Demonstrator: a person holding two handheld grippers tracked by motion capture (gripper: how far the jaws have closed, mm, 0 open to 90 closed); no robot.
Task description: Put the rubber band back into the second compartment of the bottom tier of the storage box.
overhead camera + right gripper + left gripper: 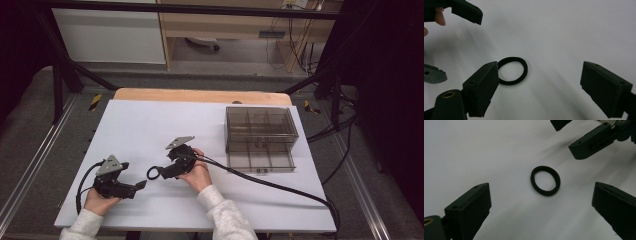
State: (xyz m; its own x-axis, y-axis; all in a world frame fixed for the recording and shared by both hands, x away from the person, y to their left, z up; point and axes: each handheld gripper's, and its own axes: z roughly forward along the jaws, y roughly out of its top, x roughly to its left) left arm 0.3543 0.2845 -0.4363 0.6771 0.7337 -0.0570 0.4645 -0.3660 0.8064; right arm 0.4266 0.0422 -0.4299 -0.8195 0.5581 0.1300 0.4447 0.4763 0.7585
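I see the white bench [150,125] across the middle of the high view. At its right side stands a smoky clear organizer box [260,127] with its drawer [260,162] pulled out toward me, well apart from my hands. In the lower left, my left claw [141,184] is released, and my right claw [161,171] beside it is also spread wide. The small black ring [153,173] lies flat between them, just beside one right jaw; nothing covers it.
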